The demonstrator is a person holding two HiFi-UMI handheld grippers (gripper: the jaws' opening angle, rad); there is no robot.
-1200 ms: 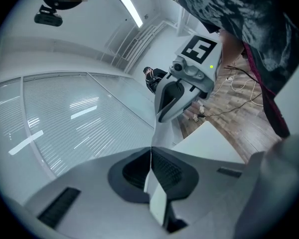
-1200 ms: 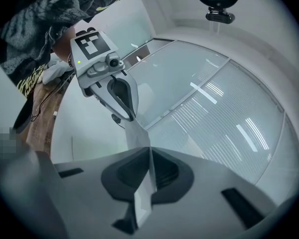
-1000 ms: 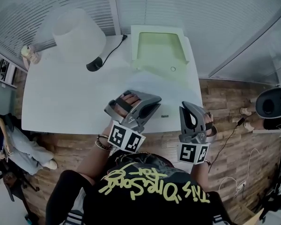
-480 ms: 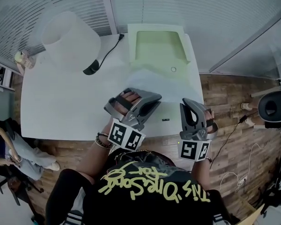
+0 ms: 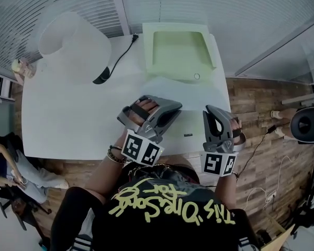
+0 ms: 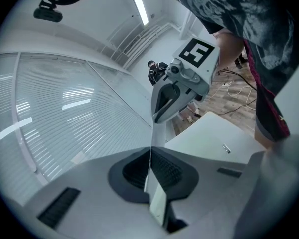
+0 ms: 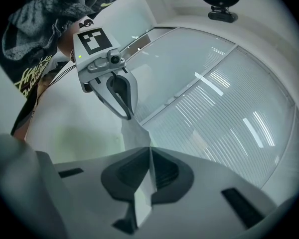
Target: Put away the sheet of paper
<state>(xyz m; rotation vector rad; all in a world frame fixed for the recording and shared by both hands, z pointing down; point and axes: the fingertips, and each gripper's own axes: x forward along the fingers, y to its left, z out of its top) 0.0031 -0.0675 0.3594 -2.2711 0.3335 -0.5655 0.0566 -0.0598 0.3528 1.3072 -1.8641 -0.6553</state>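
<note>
Both clenched, the left hand-held gripper (image 5: pixel 174 109) and right hand-held gripper (image 5: pixel 210 112) pinch the sheet of paper (image 5: pixel 191 99); carry it taut, level, into the tray (image 5: pixel 148 51).

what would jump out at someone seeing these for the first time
The left tool and the right tool are each shut on a sheet of paper, which is held between them over the near right part of the white table. Beyond it, at the table's far edge, lies a pale green tray. A big white lampshade stands at the far left corner.
</note>
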